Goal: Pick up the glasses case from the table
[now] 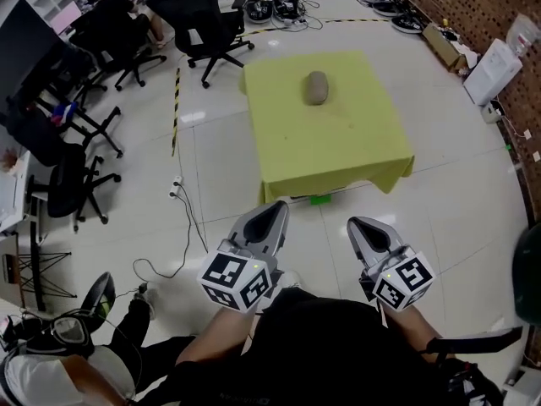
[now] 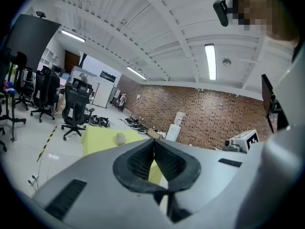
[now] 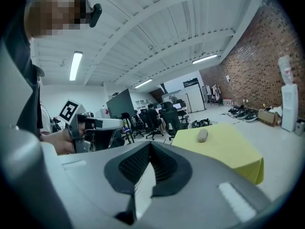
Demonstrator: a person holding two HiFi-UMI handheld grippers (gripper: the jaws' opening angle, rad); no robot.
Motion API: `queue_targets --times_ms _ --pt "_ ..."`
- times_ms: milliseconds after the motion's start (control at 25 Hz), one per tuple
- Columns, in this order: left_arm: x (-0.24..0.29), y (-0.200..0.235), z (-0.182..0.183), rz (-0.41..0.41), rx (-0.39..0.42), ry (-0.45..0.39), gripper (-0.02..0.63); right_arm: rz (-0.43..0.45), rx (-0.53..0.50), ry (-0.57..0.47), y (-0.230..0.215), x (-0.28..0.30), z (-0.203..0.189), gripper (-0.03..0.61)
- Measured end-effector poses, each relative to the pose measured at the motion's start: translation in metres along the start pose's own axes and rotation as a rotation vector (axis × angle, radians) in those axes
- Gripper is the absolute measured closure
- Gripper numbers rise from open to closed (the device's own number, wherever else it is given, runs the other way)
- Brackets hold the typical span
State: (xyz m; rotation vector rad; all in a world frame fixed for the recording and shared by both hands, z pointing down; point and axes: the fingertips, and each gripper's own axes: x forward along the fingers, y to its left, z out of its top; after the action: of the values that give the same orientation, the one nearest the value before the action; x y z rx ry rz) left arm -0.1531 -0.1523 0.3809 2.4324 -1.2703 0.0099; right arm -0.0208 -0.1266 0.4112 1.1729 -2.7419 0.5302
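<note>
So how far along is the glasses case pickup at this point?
Nothing looks done yet: the glasses case lies untouched on the yellow table. In hand: the left tool and right tool are both shut and empty, held side by side short of the table. Left to do: reach the case, open a tool, grip it and lift it.

you hold the left gripper (image 1: 269,219) and the right gripper (image 1: 365,231) side by side in front of you, both closed and empty.
</note>
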Motion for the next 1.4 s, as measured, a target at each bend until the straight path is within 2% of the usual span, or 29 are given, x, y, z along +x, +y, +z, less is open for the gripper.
queue_targets --times_ms 320,560,1000,1400 --pt "0.003 0.04 0.012 -0.022 -0.014 -0.019 0.606 -0.029 -0.033 0.007 0.004 0.033 0.011 0.575" --pt "0.006 0.053 0.013 -0.035 -0.025 -0.021 0.606 -0.041 -0.055 0.023 0.006 0.044 0.015 0.575" --pt "0.015 0.053 0.009 -0.068 -0.035 -0.009 0.606 -0.089 -0.057 0.026 -0.004 0.038 0.014 0.575" --pt "0.039 0.051 0.011 -0.057 -0.018 -0.008 0.606 -0.059 -0.039 0.003 -0.021 0.046 0.016 0.575"
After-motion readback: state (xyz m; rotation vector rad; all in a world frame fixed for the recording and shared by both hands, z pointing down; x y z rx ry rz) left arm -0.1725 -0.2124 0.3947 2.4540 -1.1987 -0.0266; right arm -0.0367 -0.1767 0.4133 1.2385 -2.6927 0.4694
